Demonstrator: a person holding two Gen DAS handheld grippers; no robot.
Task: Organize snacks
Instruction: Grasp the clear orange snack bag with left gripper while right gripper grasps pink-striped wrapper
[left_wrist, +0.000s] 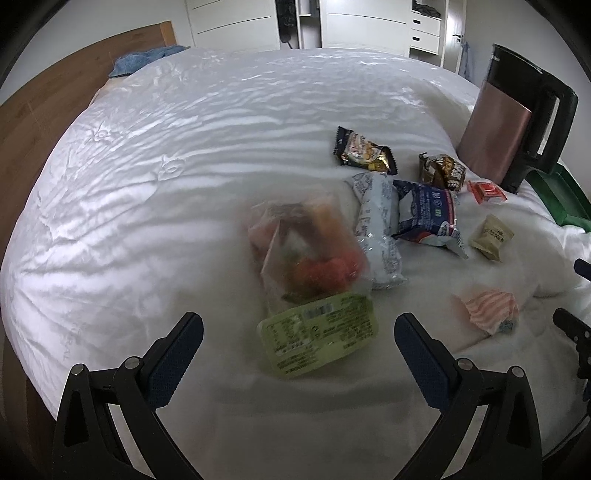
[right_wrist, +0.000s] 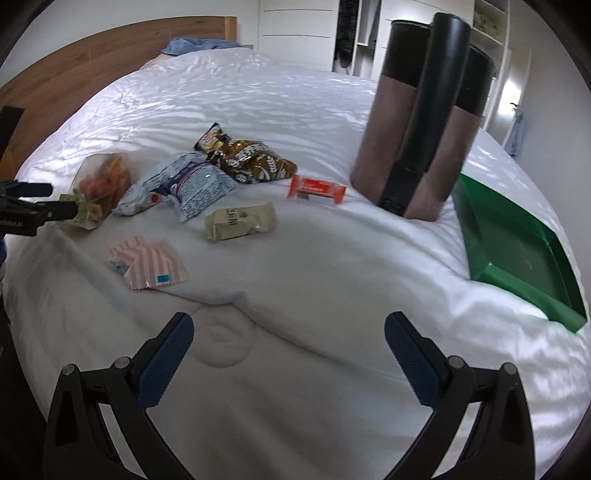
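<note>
A clear bag of orange and red snacks (left_wrist: 306, 254) with a pale green label (left_wrist: 321, 336) lies blurred on the white bed (left_wrist: 184, 184). My left gripper (left_wrist: 299, 328) is open, its fingers on either side of the label's near end and not closed on it. Right of the bag lie a white-blue pack (left_wrist: 376, 229), a dark blue pack (left_wrist: 424, 210), a brown-gold pack (right_wrist: 255, 162), a red bar (right_wrist: 316, 190), a beige pack (right_wrist: 240, 221) and a pink striped packet (right_wrist: 151, 266). My right gripper (right_wrist: 288, 336) is open over bare sheet, holding nothing.
A copper and black kettle (right_wrist: 417, 129) stands on the bed at the right. An empty green tray (right_wrist: 517, 236) lies beside it near the bed's edge. A wooden headboard (right_wrist: 74, 77) and a blue cloth (right_wrist: 195, 44) are at the far left. White wardrobes stand behind.
</note>
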